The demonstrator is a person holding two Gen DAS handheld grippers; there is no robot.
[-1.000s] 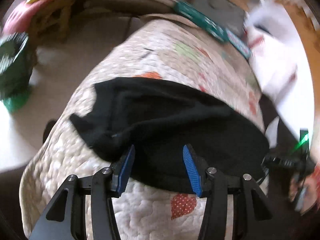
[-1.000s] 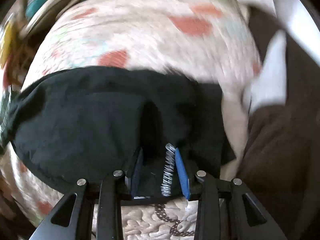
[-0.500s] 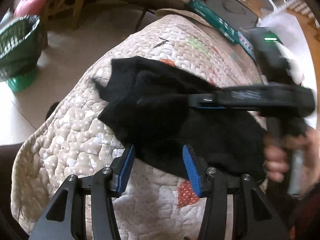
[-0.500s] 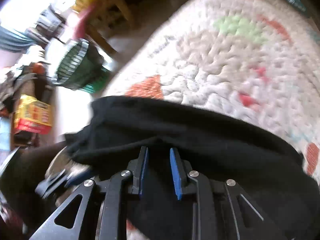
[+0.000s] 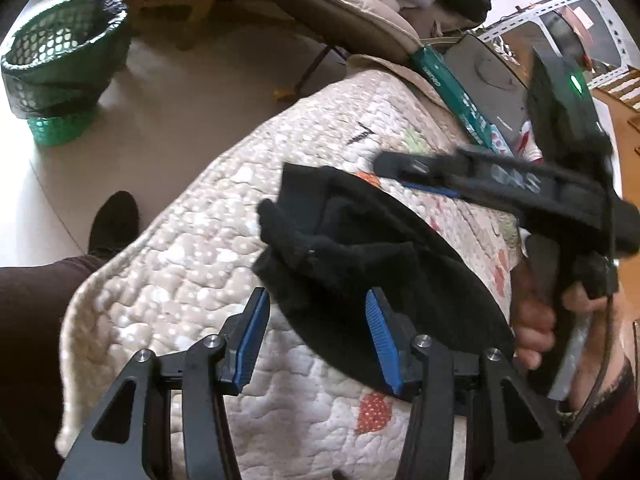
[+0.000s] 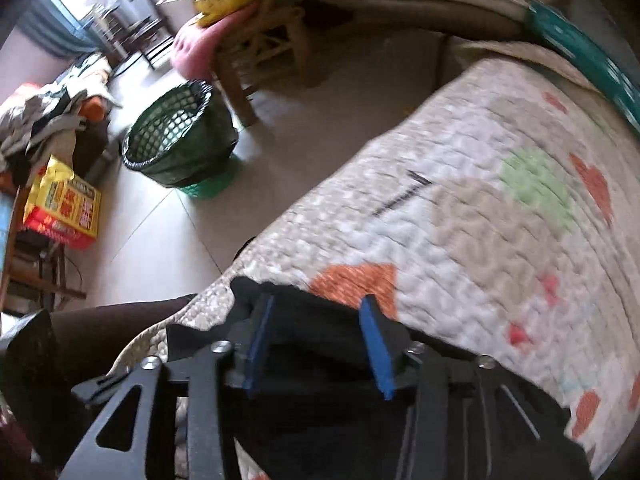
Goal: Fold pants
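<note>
Black pants (image 5: 360,264) lie folded in a bunched pile on a quilted cream blanket (image 5: 192,248). My left gripper (image 5: 316,328) is open and empty, its blue pads at the near edge of the pile. My right gripper (image 5: 404,176) reaches in from the right, held just above the far edge of the pants. In the right wrist view the right gripper (image 6: 320,340) is open, with the black pants (image 6: 320,360) beneath its jaws and nothing between the pads.
The quilt (image 6: 480,220) covers a narrow surface that drops off at the left to a tiled floor. A green mesh basket (image 5: 60,68) stands on the floor. A wooden chair (image 6: 256,52) with cushions and a teal box (image 5: 452,92) are at the far end.
My right gripper carried the pants' end over to the left, folding them, then opened and let go. The left gripper stayed open near the front edge.
</note>
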